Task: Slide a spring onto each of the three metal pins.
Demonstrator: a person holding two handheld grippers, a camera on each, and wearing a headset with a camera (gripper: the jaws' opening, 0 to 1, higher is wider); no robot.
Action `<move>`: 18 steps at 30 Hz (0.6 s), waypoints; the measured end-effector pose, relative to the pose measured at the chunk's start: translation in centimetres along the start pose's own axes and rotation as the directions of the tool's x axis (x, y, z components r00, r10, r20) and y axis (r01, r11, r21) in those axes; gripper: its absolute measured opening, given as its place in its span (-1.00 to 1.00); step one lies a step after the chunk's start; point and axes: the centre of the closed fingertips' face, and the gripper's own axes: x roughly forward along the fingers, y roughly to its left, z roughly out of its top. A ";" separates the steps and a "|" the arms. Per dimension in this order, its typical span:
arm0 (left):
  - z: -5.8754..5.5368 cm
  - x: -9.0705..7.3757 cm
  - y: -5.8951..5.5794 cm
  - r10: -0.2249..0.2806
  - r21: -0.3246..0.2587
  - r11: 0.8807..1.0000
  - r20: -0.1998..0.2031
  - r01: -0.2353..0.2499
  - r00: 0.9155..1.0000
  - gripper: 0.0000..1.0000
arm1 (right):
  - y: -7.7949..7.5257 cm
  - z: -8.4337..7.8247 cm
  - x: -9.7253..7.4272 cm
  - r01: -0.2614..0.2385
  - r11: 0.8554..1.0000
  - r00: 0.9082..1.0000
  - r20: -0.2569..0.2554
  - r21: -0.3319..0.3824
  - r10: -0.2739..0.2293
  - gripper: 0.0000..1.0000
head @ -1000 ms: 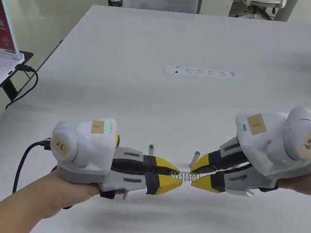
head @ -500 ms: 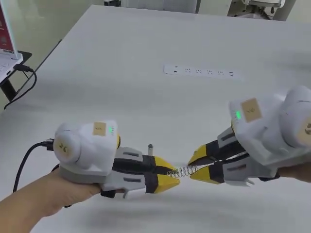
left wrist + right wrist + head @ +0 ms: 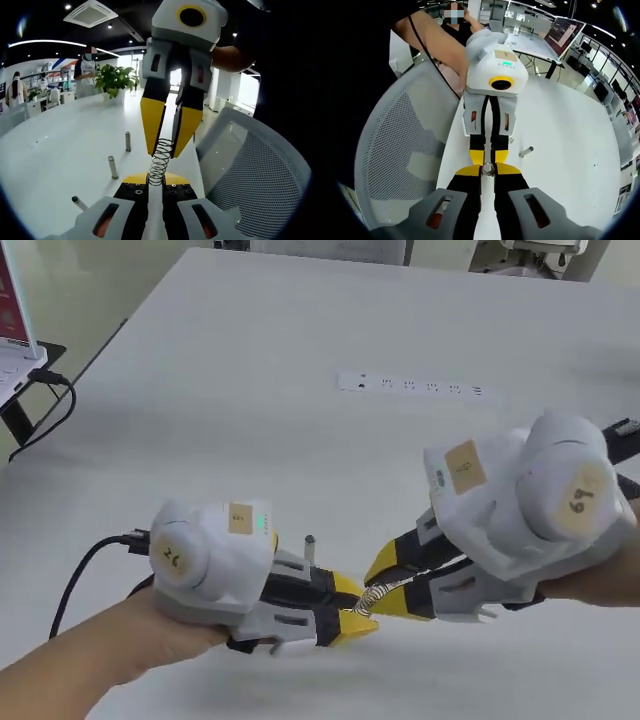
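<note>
We've got the spring (image 3: pixel 160 162) pinched at both ends, left tool (image 3: pixel 155 181) and right tool (image 3: pixel 165 150) both closed tight on it, tip to tip. Looks like a hand-over so one end's free for the bare pin (image 3: pixel 113 166) just left of the left tool.

White table (image 3: pixel 250 370) — power strip (image 3: pixel 415 386) and three metal pins (image 3: pixel 113 166) on it.
</note>
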 end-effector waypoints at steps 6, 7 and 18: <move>-0.7 0.8 -0.3 -0.018 0.002 1.000 -0.028 0.018 0.999 -0.98 | 0.3 -0.8 0.5 -0.029 0.999 0.998 -0.055 0.017 0.030 -0.90; -0.7 0.8 -0.3 -0.017 0.003 1.000 -0.032 0.017 0.999 -0.98 | 0.3 -0.9 0.6 -0.032 0.999 0.998 -0.062 0.022 0.033 -0.90; -0.7 0.5 -0.1 -0.011 0.011 1.000 -0.017 0.011 1.000 -0.97 | 0.2 -0.8 0.5 -0.038 0.999 0.996 -0.085 0.034 0.040 -0.90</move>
